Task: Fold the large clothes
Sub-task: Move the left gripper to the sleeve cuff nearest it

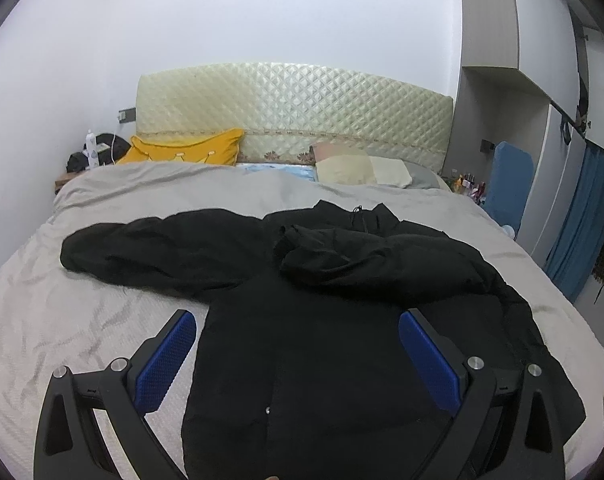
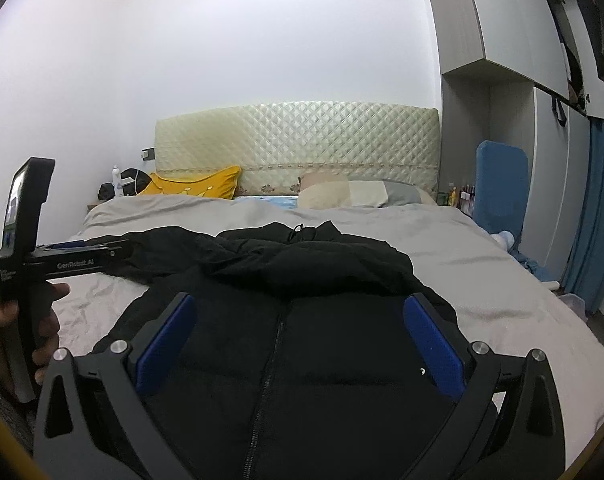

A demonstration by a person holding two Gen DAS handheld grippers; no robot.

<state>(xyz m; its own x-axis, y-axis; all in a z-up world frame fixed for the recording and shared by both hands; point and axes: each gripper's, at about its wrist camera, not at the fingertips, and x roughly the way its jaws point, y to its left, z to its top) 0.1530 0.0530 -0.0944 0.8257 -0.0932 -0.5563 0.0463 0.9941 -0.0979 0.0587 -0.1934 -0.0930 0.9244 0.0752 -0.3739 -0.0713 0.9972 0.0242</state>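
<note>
A large black zip-up jacket (image 1: 322, 344) lies front up on the grey bedspread (image 1: 61, 320). Its right sleeve (image 1: 366, 264) is folded across the chest; its left sleeve (image 1: 149, 252) stretches out to the left. My left gripper (image 1: 297, 328) is open and empty above the jacket's lower left part. My right gripper (image 2: 299, 316) is open and empty above the jacket (image 2: 302, 360), near the zipper (image 2: 269, 364). The left gripper also shows in the right wrist view (image 2: 81, 258), held in a hand at the left.
A quilted cream headboard (image 1: 293, 108) stands at the back, with a yellow pillow (image 1: 185, 152) and pale pillows (image 1: 362, 170). A nightstand with clutter (image 1: 93, 156) is at back left. Wardrobes (image 2: 502, 40), a blue padded board (image 2: 500, 184) and blue curtain (image 2: 598, 216) line the right.
</note>
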